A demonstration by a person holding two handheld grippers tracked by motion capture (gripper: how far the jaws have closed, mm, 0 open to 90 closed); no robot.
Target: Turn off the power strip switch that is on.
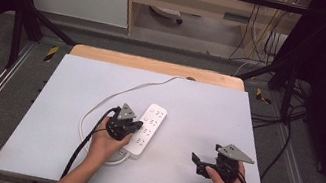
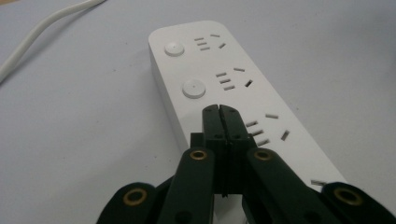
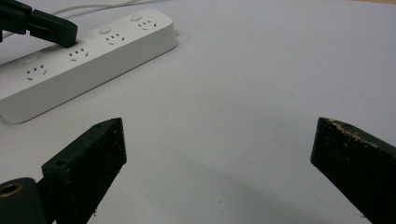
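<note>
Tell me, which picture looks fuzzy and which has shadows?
Left gripper view: the shut left gripper looks sharp, the power strip's far end soft. Right gripper view: the right gripper's wide-open jaws look blurry, with a faint shadow on the table.
</note>
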